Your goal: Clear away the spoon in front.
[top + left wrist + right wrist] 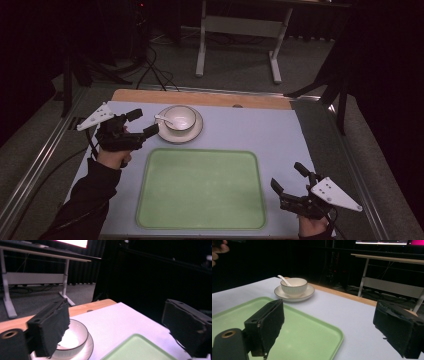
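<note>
The left claw (144, 123), jaws wide and empty, hovers just beside the white bowl (179, 118), which sits on its saucer (196, 132) at the far side of the surface (280, 135). Likely ceramic: stiff, slick, breakable, best pinched at the rim. One bowl, one saucer, one spoon (163, 120), one green tray (200, 189). The right claw (290, 180) is open and empty too

The high view looks down on the counter (280, 125); both gripper views sit low, sharing the bowl (72, 336) and green tray (307, 332).
</note>
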### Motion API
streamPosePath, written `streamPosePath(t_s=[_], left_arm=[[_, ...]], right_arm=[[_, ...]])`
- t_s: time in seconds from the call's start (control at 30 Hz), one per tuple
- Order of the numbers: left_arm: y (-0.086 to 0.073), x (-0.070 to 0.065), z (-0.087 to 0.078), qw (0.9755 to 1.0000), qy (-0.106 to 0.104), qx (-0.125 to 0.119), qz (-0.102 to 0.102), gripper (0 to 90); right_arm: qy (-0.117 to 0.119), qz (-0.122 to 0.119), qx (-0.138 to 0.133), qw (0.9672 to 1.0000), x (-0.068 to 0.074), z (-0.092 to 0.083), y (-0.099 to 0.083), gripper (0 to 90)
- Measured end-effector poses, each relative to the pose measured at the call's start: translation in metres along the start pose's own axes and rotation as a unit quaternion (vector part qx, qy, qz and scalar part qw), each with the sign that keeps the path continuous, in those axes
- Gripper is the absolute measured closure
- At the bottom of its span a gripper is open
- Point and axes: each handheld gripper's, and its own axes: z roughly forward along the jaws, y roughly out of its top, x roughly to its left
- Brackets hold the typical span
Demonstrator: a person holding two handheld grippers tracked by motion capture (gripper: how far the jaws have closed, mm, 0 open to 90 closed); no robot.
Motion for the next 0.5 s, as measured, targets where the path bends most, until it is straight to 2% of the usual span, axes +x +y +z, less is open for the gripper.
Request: streamPosePath(t_s=[0.1,0.13,0.17,0.3,0.43,0.47,0.5], left_arm=[[-0.006,0.012,0.008,0.9994,0.018,-0.006,-0.029,10.4],[-0.006,0.012,0.008,0.9994,0.018,-0.006,-0.029,10.4],[-0.009,0.016,0.01,0.9989,0.027,-0.008,-0.038,10.4],[-0.019,0.035,0.02,0.9954,0.054,-0.02,-0.077,11.9],[-0.033,0.054,0.028,0.988,0.091,-0.03,-0.122,12.9],[-0.036,0.057,0.029,0.9864,0.091,-0.031,-0.134,12.9],[-0.039,0.061,0.031,0.9841,0.101,-0.03,-0.143,12.9]], right_arm=[[0.002,0.0,0.0,1.0,0.0,0.0,0.0,9.9],[0.003,0.002,0.001,1.0,0.0,0.0,0.0,9.9],[0.003,0.002,0.001,1.0,0.0,0.0,0.0,9.9],[0.007,0.004,0.002,1.0,-0.001,0.001,0.0,9.9],[0.01,0.003,0.002,0.9999,0.0,0.002,0.0,9.9],[0.011,0.003,0.003,0.9999,0.0,0.002,0.0,9.9],[0.011,0.002,0.004,0.9999,0.0,0.003,-0.001,9.9]])
